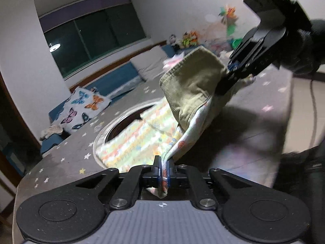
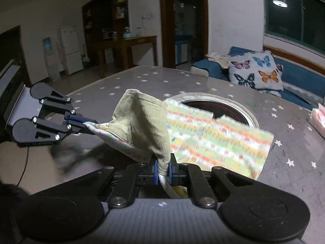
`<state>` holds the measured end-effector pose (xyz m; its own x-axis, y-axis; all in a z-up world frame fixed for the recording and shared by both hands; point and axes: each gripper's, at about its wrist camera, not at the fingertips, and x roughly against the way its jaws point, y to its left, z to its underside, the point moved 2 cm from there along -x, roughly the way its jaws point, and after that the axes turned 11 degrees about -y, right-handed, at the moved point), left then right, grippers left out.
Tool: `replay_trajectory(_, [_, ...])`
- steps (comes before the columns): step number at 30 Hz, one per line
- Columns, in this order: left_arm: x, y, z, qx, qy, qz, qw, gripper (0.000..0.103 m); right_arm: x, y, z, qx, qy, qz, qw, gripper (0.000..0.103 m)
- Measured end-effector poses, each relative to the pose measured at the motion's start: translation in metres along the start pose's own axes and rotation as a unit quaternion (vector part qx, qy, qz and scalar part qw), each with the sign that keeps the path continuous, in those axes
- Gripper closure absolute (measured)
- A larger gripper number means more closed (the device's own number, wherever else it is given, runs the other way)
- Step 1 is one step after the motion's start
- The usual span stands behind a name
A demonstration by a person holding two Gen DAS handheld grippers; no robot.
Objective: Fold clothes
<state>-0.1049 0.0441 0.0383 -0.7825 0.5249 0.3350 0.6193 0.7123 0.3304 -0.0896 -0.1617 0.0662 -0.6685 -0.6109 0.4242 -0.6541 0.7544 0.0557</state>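
Observation:
A small garment (image 1: 193, 85) with an olive corduroy outside and a pastel patterned lining hangs between my two grippers above the grey star-print table (image 1: 67, 154). My left gripper (image 1: 165, 165) is shut on one edge of it. My right gripper (image 1: 227, 81), seen at the upper right in the left wrist view, is shut on the other edge. In the right wrist view my right gripper (image 2: 163, 167) pinches the garment (image 2: 140, 122) and my left gripper (image 2: 89, 123) holds its far corner. The patterned part (image 2: 219, 140) trails onto the table.
A round recessed ring (image 2: 221, 105) sits in the table under the cloth. A butterfly pillow (image 2: 256, 71) lies on a blue bench by the window. A pink pack (image 2: 319, 116) sits at the table's right edge. Toys (image 1: 189, 38) line the far end.

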Motion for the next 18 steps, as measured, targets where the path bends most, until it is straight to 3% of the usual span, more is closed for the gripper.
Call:
replay_trajectory(3, [0.011,0.005,-0.014,0.018,-0.015,-0.01,0.9997,0.097,0.017,0.006,-0.009,0.003,-0.009,-0.009,1.0,0.095])
replay_trajectory(7, [-0.01,0.028,-0.024,0.051,-0.021,-0.029,0.9981,0.097,0.008,-0.004,-0.024,0.013,-0.018,-0.002,1.0,0.095])
replay_trajectory(18, [-0.121,0.101,-0.011,0.125,0.054,-0.055,0.9892,0.097,-0.097,-0.073,-0.062,0.011,0.012,0.029,0.999,0.095])
